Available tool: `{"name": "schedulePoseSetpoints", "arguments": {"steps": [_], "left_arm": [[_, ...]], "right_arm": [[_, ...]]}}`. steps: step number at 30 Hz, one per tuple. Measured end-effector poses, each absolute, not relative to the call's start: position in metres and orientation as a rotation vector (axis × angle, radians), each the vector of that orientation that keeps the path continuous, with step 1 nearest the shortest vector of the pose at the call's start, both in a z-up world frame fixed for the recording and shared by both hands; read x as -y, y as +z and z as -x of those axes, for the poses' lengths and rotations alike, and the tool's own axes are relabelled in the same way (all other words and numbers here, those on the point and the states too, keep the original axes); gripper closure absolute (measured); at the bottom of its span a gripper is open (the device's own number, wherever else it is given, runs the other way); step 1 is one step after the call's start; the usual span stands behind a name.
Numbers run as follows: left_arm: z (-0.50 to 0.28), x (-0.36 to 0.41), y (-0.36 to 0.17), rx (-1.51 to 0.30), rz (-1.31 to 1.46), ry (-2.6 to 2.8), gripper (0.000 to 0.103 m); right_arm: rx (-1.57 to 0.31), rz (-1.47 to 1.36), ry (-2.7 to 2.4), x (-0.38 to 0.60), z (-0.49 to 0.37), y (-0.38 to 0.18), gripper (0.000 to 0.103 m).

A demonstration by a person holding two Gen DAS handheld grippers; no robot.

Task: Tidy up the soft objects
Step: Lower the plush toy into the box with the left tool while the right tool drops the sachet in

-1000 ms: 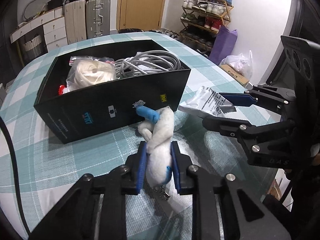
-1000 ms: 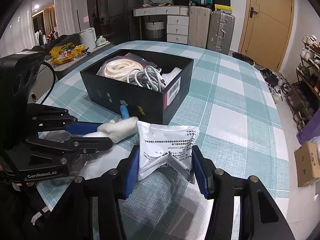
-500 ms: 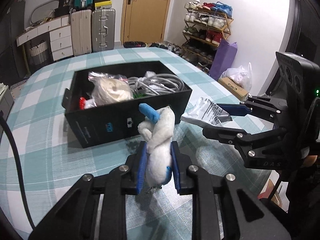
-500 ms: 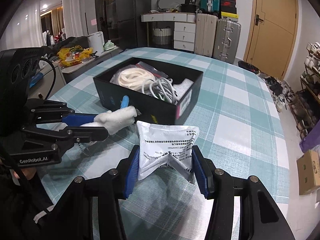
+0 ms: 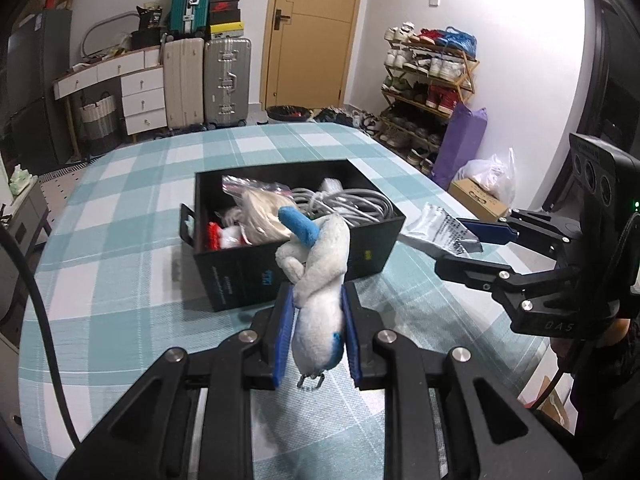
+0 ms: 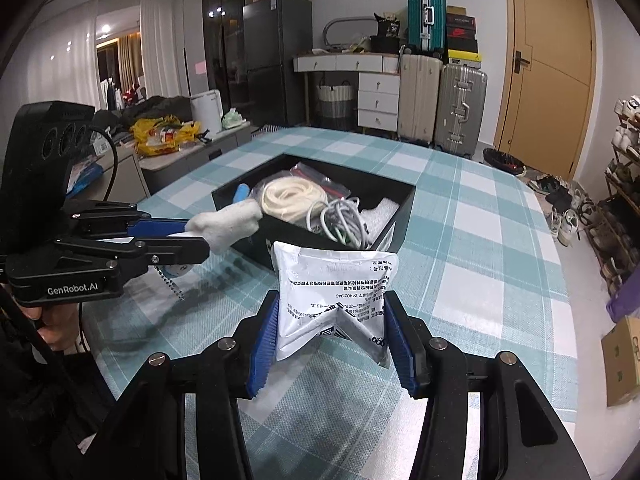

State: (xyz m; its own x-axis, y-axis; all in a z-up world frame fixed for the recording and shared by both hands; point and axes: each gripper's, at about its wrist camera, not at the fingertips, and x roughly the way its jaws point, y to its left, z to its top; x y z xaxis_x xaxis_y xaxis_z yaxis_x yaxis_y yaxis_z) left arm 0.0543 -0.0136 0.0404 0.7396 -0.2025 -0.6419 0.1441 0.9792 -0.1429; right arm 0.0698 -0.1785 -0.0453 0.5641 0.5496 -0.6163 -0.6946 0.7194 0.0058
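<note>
My left gripper [image 5: 317,332] is shut on a white plush toy [image 5: 320,280] with a blue tip and a small metal chain, held in the air just short of the black box [image 5: 296,276]. It also shows in the right wrist view [image 6: 224,224], level with the box's near corner. My right gripper [image 6: 332,332] is shut on a white printed soft pouch [image 6: 336,288], held above the table in front of the box [image 6: 396,220]. The pouch shows in the left wrist view [image 5: 440,228] to the right of the box.
The box holds a cream rope coil in a bag [image 6: 292,196], grey cables [image 6: 340,220] and red-white items [image 5: 220,236]. It sits on a teal checked tablecloth [image 5: 120,216]. Suitcases [image 6: 460,108], drawers and a shoe rack [image 5: 428,76] stand beyond the table.
Both grippers have risen and drawn back from the box with their objects still held. The plush now sits level with the box rim.
</note>
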Motion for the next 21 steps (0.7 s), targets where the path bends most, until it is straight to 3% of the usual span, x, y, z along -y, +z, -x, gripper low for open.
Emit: {"name": "schedulePoseSetpoints", "arguments": {"steps": [21], "left_arm": [[-0.061,-0.008,0.077,-0.634,0.075,-0.12,0.082]], "right_arm": [[-0.531,0.026,0.712,0.186,-0.081,-0.001,0.052]]}}
